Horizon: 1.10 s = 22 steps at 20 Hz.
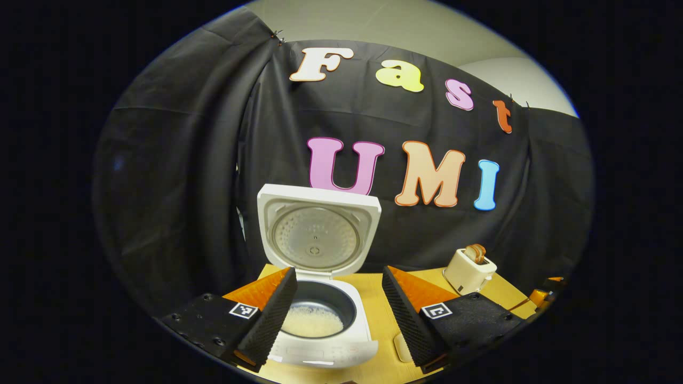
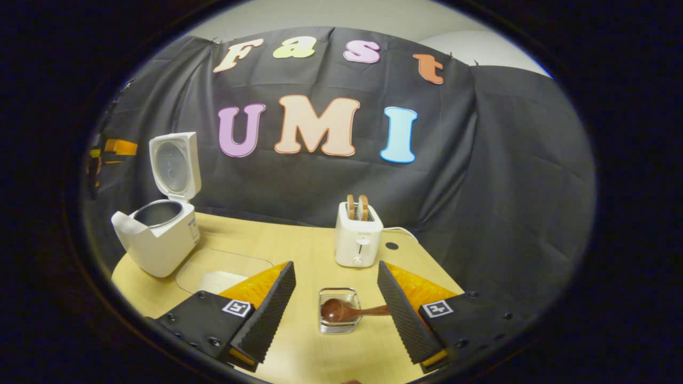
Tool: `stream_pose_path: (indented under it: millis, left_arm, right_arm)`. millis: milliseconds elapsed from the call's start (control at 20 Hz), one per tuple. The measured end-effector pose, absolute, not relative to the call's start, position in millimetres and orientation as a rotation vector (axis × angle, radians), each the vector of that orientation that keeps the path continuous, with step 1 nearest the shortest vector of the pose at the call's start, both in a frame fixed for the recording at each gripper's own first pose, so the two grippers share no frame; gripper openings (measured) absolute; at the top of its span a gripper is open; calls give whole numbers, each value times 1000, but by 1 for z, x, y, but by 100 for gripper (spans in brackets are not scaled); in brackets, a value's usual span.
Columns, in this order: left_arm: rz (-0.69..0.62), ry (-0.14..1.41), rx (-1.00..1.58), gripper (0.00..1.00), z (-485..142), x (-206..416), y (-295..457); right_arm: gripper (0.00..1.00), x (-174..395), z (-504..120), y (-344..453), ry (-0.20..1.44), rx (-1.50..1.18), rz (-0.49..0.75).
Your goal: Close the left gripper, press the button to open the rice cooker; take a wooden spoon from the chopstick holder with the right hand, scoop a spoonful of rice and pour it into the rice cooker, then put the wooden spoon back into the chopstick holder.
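Rice cooker: lid up, your white grains in its round dark pot.
Wooden spoon: lies across your ribbed glass holder.
Left gripper: fingers apart.
Right gripper: fingers apart.

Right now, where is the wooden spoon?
In the right gripper view, the wooden spoon lies across the small clear holder on the table, between the open right gripper fingers, in front of the toaster.
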State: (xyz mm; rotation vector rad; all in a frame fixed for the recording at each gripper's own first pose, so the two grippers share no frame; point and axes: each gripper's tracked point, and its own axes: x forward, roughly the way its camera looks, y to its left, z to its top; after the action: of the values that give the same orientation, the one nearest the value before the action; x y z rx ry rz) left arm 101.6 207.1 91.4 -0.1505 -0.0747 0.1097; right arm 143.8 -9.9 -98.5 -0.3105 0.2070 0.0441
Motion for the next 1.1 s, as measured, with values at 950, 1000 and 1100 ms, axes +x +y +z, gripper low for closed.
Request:
stream_pose_path:
  millis: [950, 1000, 1100]
  left_arm:
    - [165, -90, -29, 93, 175, 278, 287]
    - [162, -82, -19, 93, 174, 281, 286]
    - [174, -61, 3, 94, 168, 281, 289]
  right_arm:
    - [100, 102, -99, 20, 240, -301, -58]
    - [100, 100, -100, 19, 244, -302, -66]
    - [100, 97, -101, 20, 247, -295, -71]
